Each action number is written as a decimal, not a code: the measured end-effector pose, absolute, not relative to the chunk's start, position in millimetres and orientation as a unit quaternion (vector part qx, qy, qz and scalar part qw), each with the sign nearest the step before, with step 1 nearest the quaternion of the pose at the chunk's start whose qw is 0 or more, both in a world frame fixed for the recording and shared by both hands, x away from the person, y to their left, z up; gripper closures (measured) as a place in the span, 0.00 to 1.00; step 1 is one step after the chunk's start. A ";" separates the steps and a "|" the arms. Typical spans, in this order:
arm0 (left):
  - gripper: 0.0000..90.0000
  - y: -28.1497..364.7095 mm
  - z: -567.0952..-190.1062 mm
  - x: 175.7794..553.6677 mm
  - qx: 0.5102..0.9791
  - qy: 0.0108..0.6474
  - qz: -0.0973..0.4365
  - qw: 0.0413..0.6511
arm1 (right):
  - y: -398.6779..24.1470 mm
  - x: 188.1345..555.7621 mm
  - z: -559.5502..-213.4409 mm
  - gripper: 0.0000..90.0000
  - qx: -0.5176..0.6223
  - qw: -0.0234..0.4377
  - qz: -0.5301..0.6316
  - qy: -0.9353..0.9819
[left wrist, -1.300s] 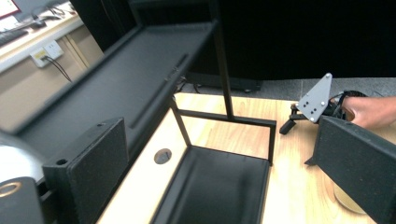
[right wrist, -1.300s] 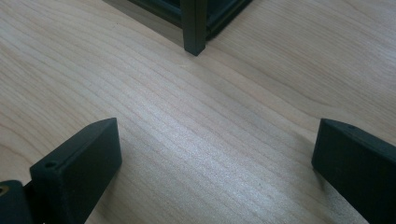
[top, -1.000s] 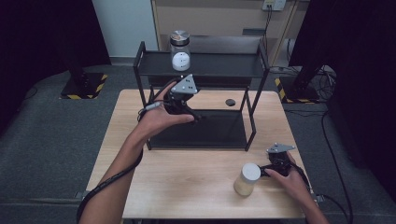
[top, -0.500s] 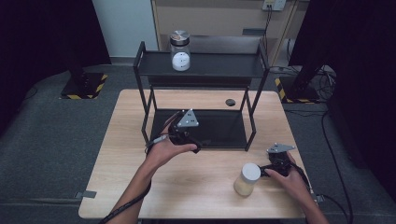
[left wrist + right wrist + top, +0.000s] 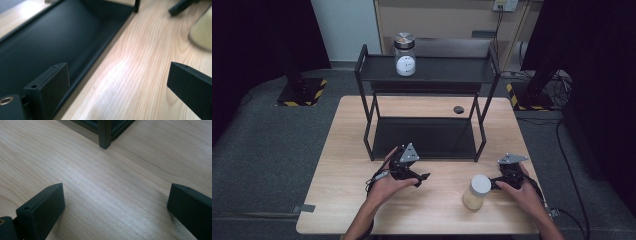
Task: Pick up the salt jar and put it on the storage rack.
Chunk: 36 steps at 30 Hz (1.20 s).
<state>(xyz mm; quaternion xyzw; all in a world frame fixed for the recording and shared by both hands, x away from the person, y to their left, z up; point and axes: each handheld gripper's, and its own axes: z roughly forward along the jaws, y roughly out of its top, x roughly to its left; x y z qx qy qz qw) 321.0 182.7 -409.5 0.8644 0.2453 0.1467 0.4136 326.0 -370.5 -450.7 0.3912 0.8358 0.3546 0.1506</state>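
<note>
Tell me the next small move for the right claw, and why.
Probably swing the right claw toward the white-lidded jar of pale contents and close on it: its jaws stand open over bare wooden table, the jar right beside them.

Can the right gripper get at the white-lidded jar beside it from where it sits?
Probably yes. The right gripper rests on the table right beside the white-lidded jar, jaws wide open with nothing between them, and bare wood lies between the two.
</note>
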 end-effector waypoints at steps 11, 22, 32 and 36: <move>0.03 204.3 -413.2 293.9 0.856 0.298 0.152 0.395 | -370.5 321.6 -450.2 0.02 0.393 0.150 0.354 0.835; 0.03 233.4 -422.3 288.3 0.847 0.340 0.154 0.378 | -375.3 315.3 -449.9 0.02 0.389 0.148 0.354 0.837; 0.03 233.9 -433.8 291.1 0.855 0.343 0.147 0.359 | -375.8 310.3 -449.7 0.02 0.393 0.149 0.354 0.835; 0.03 236.1 -440.0 292.5 0.860 0.340 0.143 0.353 | -375.9 310.0 -449.8 0.02 0.393 0.149 0.354 0.835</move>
